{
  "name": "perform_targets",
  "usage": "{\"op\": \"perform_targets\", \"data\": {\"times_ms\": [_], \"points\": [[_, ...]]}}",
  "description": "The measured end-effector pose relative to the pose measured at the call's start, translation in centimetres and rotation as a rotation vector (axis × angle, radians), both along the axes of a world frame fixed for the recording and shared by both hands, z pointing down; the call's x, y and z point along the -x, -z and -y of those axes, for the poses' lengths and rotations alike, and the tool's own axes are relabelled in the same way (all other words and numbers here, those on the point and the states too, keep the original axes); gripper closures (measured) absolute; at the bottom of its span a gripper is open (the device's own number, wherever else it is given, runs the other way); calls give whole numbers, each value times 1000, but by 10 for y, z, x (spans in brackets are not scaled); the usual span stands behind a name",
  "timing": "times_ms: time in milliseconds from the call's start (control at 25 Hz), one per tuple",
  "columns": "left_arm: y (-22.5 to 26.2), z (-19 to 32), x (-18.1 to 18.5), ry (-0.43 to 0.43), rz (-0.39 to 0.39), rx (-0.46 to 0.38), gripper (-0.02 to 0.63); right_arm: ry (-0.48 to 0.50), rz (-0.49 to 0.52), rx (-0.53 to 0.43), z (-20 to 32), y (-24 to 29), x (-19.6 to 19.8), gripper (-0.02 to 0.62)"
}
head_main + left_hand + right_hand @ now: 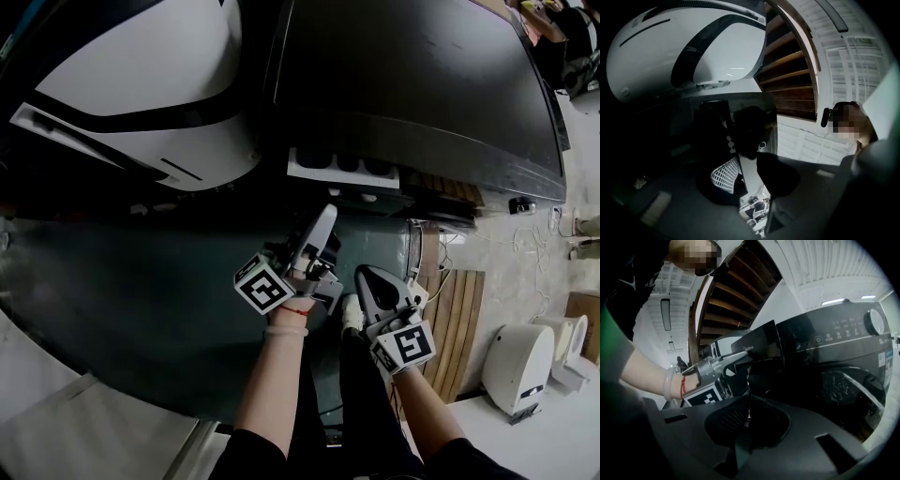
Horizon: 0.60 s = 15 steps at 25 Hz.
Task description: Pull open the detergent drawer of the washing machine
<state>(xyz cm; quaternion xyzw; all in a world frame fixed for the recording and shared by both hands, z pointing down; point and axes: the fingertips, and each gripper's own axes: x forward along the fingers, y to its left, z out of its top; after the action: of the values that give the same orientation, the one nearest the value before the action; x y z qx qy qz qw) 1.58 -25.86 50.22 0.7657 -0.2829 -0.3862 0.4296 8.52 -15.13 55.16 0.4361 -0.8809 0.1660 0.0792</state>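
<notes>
We look down on a dark washing machine (422,103). Its detergent drawer (342,171), white with dark wells, already stands out from the front, left of the controls. Our left gripper (326,217) reaches up to the drawer's front panel (759,347), jaws spread, nothing clearly pinched. Our right gripper (367,277) hangs just beside it, jaws pressed together, empty. The drawer is probably light, stiff plastic on a slide. We would hook under the panel's lower lip and pull straight.
</notes>
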Motion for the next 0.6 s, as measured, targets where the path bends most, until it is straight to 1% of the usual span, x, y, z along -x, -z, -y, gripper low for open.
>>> {"op": "perform_targets", "data": {"times_ms": [320, 520, 600], "points": [[-1, -15, 0, -18, 3, -4, 482, -28, 43, -51, -6, 10, -1, 583], [-1, -22, 1, -29, 9, -1, 485, -20, 2, -42, -16, 9, 0, 583], [-1, -25, 0, -40, 11, -2, 486, -29, 7, -35, -18, 10, 1, 583]]}}
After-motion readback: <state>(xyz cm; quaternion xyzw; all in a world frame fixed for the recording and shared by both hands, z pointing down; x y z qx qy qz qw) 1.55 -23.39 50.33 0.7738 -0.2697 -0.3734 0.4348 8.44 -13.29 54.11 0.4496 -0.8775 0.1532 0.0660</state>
